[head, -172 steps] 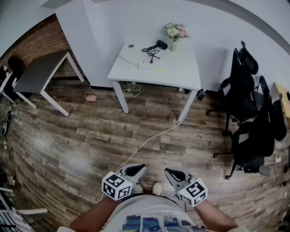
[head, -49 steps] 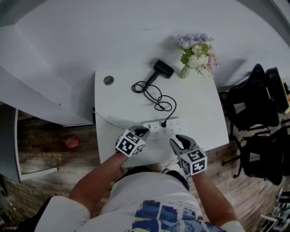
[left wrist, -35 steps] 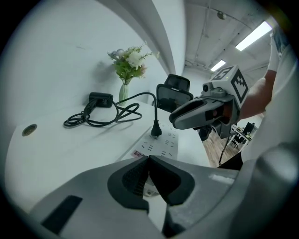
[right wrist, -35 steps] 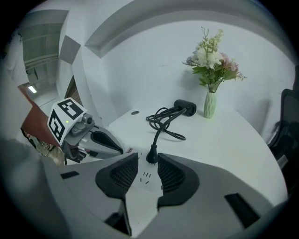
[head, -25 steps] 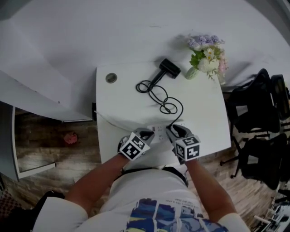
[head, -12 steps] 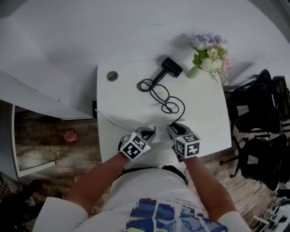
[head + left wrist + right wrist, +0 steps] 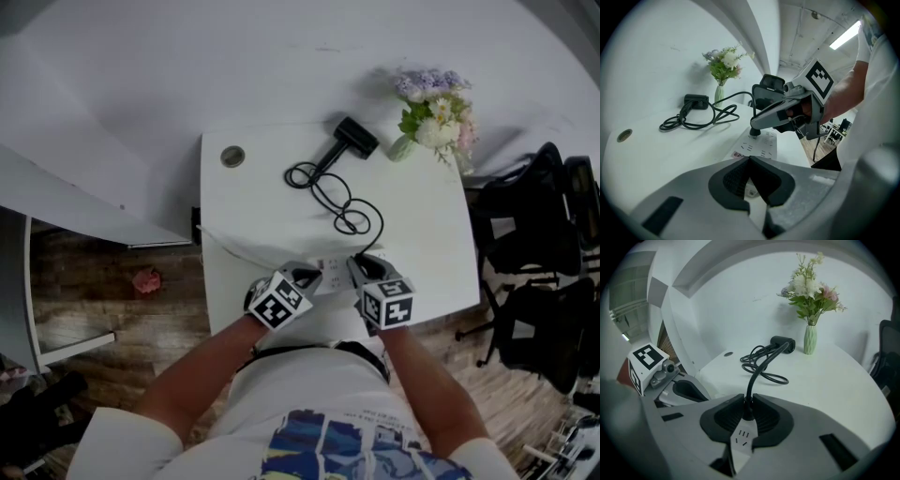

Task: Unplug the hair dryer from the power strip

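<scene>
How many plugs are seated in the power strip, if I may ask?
1: the black plug standing in the power strip, clamped by the right hand-held gripper, whose jaws have just been closing. Part of the strip is covered, so others may be hidden.

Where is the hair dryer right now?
In the head view, the hair dryer lies at the far side of the white table, just left of the flower vase, its coiled cord trailing toward the power strip.
</scene>
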A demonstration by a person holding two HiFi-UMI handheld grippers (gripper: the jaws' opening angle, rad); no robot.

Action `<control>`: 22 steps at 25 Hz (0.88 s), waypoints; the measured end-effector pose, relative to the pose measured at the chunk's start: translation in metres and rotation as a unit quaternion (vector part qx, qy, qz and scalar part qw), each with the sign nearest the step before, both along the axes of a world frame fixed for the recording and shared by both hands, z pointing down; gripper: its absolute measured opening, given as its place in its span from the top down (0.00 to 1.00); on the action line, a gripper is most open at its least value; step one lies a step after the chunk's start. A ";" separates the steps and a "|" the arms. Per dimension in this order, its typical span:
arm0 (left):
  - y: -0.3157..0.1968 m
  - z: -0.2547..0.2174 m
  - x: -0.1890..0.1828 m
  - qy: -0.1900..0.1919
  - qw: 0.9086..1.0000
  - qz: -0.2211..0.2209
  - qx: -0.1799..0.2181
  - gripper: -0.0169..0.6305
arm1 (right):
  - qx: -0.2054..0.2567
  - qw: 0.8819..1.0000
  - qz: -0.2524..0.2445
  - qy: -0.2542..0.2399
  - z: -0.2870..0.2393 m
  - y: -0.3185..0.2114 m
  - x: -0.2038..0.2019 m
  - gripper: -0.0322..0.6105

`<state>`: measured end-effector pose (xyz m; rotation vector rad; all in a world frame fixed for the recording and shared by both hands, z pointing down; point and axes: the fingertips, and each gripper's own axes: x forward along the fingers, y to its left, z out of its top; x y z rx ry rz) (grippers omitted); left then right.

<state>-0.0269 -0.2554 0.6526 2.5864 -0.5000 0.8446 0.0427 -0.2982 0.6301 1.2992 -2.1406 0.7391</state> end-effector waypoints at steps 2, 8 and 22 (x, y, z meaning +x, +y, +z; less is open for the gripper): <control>-0.001 0.000 -0.001 -0.002 1.000 -0.002 0.001 0.97 | 0.006 1.000 -0.003 0.006 -0.001 0.000 -0.001 0.87; 0.000 0.002 0.000 -0.017 1.000 0.010 0.008 0.97 | 0.011 1.000 -0.004 0.005 -0.004 0.003 0.000 0.87; 0.000 0.004 0.001 -0.032 0.999 0.019 -0.001 0.97 | 0.071 0.995 -0.055 0.036 -0.042 -0.002 -0.010 0.87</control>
